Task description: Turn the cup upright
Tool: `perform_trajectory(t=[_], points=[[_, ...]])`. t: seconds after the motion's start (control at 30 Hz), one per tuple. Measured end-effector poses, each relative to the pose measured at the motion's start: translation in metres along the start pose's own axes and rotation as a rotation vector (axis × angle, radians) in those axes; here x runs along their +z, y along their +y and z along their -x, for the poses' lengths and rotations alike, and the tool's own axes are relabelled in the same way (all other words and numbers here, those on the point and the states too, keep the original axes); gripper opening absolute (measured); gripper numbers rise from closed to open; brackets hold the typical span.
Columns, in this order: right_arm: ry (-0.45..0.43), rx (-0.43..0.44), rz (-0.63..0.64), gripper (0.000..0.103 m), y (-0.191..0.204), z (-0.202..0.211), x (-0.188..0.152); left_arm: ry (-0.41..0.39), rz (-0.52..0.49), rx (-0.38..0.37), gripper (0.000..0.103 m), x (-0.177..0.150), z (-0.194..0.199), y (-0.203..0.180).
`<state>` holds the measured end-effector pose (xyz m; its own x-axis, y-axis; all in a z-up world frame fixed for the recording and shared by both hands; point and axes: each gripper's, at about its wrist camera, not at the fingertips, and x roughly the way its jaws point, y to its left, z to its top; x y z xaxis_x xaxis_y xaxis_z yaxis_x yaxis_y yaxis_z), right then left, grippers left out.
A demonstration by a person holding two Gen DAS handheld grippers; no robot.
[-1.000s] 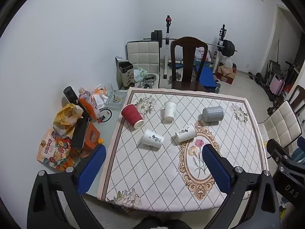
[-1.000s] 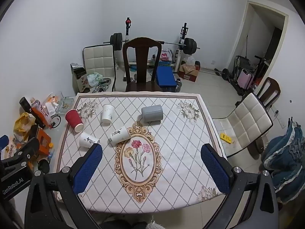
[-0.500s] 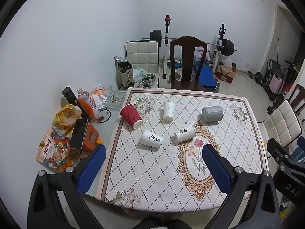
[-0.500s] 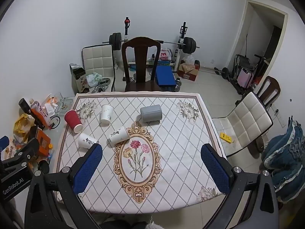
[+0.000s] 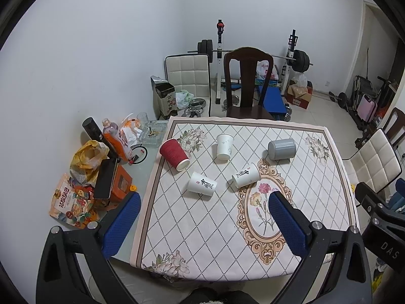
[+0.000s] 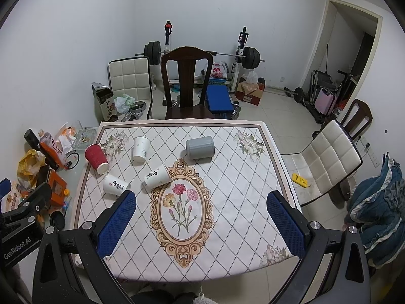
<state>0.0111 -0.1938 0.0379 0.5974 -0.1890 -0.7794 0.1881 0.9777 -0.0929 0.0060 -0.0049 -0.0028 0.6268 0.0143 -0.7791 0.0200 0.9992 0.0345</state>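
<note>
Cups lie tipped over on the flowered tablecloth (image 6: pixel 227 177), far from both grippers. Left gripper (image 5: pixel 202 217) and right gripper (image 6: pixel 201 212) are spread wide, holding nothing. Nearest are two white paper cups (image 6: pixel 156 176); farther, a red cup (image 5: pixel 174 154) and gray cup (image 6: pixel 200 148).

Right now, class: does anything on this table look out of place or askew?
Yes. All five cups lie tipped on their sides on the tablecloth: red cup, grey cup and three white cups. Nothing appears spilled.
</note>
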Motion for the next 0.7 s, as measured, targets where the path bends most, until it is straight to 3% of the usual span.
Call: perform_trajectory(t=[0.7], points=[[0.0, -0.001, 0.005, 0.103, 0.0004, 0.0041, 0.0005, -0.002, -0.003, 0.001, 0.103, 0.0005, 0.0002, -0.0019]])
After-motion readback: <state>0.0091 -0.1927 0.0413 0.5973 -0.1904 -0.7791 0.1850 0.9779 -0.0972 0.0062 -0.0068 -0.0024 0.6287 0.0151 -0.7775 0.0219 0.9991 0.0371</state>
